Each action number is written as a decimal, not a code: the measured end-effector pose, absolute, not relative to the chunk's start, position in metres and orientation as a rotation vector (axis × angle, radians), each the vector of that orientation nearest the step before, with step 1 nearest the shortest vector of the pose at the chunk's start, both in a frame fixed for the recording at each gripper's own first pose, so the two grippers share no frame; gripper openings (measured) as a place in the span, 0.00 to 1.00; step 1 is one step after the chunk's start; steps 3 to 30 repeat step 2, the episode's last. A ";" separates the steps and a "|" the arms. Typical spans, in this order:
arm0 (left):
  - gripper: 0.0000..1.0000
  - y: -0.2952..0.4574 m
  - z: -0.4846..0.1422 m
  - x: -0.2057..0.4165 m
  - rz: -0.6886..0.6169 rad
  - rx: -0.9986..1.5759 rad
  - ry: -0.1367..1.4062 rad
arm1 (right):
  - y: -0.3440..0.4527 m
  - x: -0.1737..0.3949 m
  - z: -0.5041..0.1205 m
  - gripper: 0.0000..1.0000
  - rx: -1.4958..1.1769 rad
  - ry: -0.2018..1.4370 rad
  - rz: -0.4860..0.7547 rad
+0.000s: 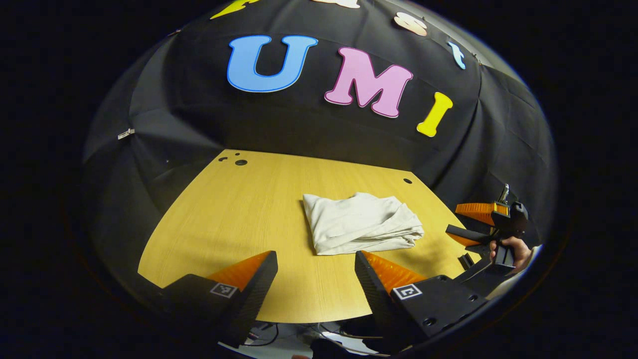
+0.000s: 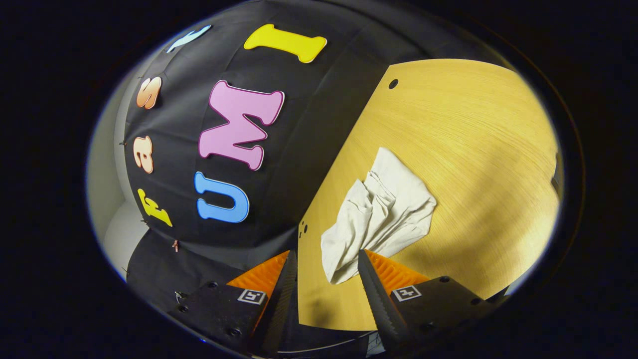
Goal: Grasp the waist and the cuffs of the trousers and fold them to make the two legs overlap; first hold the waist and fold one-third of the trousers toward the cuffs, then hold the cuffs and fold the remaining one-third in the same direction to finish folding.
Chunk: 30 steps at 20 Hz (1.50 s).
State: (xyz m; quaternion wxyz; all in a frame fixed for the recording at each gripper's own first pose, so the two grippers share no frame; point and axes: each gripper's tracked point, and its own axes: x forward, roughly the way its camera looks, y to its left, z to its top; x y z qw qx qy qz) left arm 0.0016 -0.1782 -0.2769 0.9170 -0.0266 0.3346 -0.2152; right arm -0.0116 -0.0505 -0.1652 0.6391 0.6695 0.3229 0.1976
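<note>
Pale cream trousers (image 1: 359, 223) lie folded into a compact bundle on the wooden table (image 1: 239, 219), right of its middle. My left gripper (image 1: 315, 264) hovers open over the table's near edge, short of the bundle, with nothing between its fingers. At the far right of the left gripper view my right gripper (image 1: 458, 221) is held by a hand (image 1: 513, 249), open and pointing at the bundle's right side. In the right gripper view the trousers (image 2: 381, 212) lie just beyond my right gripper (image 2: 326, 262), which stands open and holds nothing.
The table has small round holes near its far corners (image 1: 240, 162). Black cloth walls close in behind and to both sides. Cables show below the table's near edge (image 1: 299, 334). Bare wood stretches left of the bundle (image 1: 214, 234).
</note>
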 end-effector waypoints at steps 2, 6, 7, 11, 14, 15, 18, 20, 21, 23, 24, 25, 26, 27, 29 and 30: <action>0.92 -0.177 -0.273 0.003 -0.437 -0.058 0.683 | -0.046 -0.009 -0.164 0.77 1.503 0.731 0.469; 0.92 -0.177 -0.273 0.003 -0.437 -0.058 0.683 | -0.046 -0.009 -0.164 0.77 1.503 0.731 0.469; 0.92 -0.177 -0.273 0.003 -0.437 -0.058 0.683 | -0.046 -0.009 -0.164 0.77 1.503 0.731 0.469; 0.92 -0.177 -0.273 0.003 -0.437 -0.058 0.683 | -0.046 -0.009 -0.164 0.77 1.503 0.731 0.469; 0.92 -0.177 -0.273 0.003 -0.437 -0.058 0.683 | -0.046 -0.009 -0.164 0.77 1.503 0.731 0.469; 0.92 -0.177 -0.273 0.003 -0.437 -0.058 0.683 | -0.046 -0.009 -0.164 0.77 1.503 0.731 0.469; 0.92 -0.177 -0.273 0.003 -0.437 -0.058 0.683 | -0.046 -0.009 -0.164 0.77 1.503 0.731 0.469; 0.92 -0.177 -0.273 0.003 -0.437 -0.058 0.683 | -0.046 -0.009 -0.164 0.77 1.503 0.731 0.469; 0.92 -0.177 -0.273 0.003 -0.437 -0.058 0.683 | -0.046 -0.009 -0.164 0.77 1.503 0.731 0.469; 0.92 -0.177 -0.273 0.003 -0.437 -0.058 0.683 | -0.046 -0.009 -0.164 0.77 1.503 0.731 0.469; 0.92 -0.177 -0.273 0.003 -0.437 -0.058 0.683 | -0.046 -0.009 -0.164 0.77 1.503 0.731 0.469; 0.92 -0.177 -0.273 0.003 -0.437 -0.058 0.683 | -0.046 -0.009 -0.164 0.77 1.503 0.731 0.469; 0.92 -0.177 -0.273 0.003 -0.437 -0.058 0.683 | -0.046 -0.009 -0.164 0.77 1.503 0.731 0.469; 0.92 -0.177 -0.273 0.003 -0.437 -0.058 0.683 | -0.046 -0.009 -0.164 0.77 1.503 0.731 0.469; 0.92 -0.177 -0.273 0.003 -0.437 -0.058 0.683 | -0.046 -0.009 -0.164 0.77 1.503 0.731 0.469; 0.92 -0.177 -0.273 0.003 -0.437 -0.058 0.683 | -0.046 -0.009 -0.164 0.77 1.503 0.731 0.469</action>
